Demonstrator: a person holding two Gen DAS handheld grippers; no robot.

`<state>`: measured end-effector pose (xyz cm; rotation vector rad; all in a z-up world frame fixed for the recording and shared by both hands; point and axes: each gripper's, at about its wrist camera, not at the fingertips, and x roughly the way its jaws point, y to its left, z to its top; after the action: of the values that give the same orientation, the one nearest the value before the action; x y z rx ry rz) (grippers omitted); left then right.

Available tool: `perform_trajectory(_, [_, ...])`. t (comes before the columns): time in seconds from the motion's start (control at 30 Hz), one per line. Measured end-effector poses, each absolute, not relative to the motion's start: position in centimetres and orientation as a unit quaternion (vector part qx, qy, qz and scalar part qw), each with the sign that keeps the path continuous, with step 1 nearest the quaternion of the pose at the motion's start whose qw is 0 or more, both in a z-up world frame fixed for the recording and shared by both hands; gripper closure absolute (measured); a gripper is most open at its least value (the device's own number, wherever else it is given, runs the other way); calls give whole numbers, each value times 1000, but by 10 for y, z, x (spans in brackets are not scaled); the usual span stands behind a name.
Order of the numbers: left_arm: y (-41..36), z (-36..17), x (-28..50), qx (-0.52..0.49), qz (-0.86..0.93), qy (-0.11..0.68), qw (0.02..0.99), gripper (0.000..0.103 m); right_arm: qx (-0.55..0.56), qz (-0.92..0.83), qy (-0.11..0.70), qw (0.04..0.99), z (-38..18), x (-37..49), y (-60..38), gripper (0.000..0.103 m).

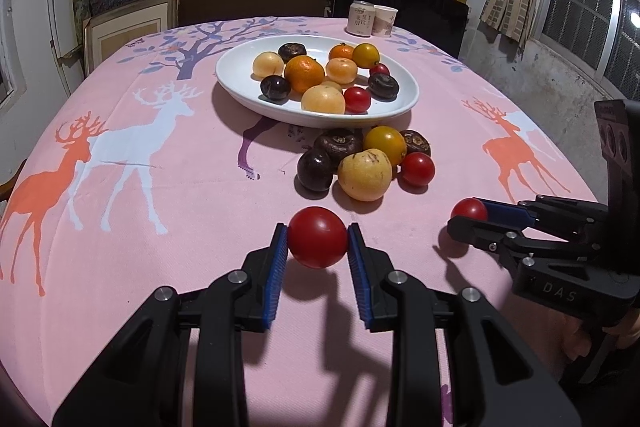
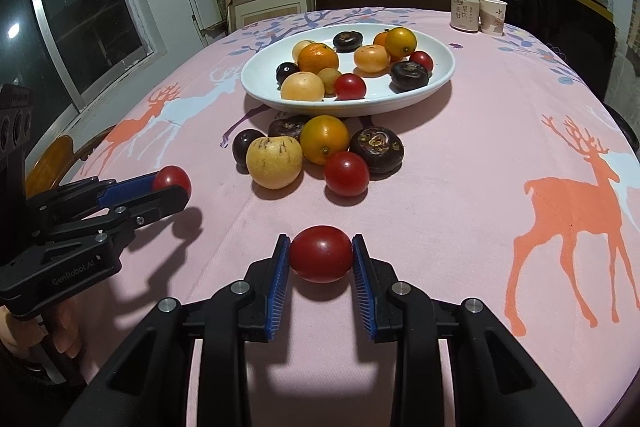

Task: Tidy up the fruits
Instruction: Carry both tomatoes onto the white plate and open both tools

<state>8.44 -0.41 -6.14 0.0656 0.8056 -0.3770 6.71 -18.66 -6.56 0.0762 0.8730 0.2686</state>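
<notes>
- Left gripper (image 1: 317,241), bottom centre of the left wrist view: clamped on a red tomato (image 1: 317,237) above the pink cloth (image 1: 160,267).
- Right gripper (image 2: 321,254), bottom centre of the right wrist view: clamped on another red tomato (image 2: 321,253).
- Mid-frame: loose fruit pile (image 1: 366,163) just below the white plate (image 1: 240,83) holding more fruit.

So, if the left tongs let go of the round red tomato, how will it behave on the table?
The round red tomato would probably roll on the pink tablecloth, having no flat side. Its glossy skin may slip between the blue pads. Squeezing hard could perhaps bruise it.
</notes>
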Motion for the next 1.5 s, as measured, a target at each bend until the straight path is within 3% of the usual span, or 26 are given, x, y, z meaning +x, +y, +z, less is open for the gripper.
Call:
perform_trajectory(0.4, [-11,-37,98,42,-185,372,908,74,50,140,397,906,-41,70,-198,72])
perform_trajectory(0.73, [-29,-12,175,41,-179,360,915,73,68,135,357,922,10,134,-223,72])
perform_trajectory(1.17, [-43,-45,300,48,-134,384,912,73,82,109,399,907,-31,249,-211,71])
perform_trajectory(1.23, [-40,-43,308,40,-130,384,913,66,79,106,395,909,-34,257,-209,66])
perform_trajectory(1.27, [-39,-43,311,40,-124,381,915,61,80,105,394,910,-34,260,-209,55])
perform_trajectory(1.33, [-36,-40,309,37,-116,371,921,45,86,103,384,914,-31,260,-211,54])
perform_trajectory(1.5, [-31,-29,291,32,-120,358,926,45,77,100,361,924,-15,240,-214,53])
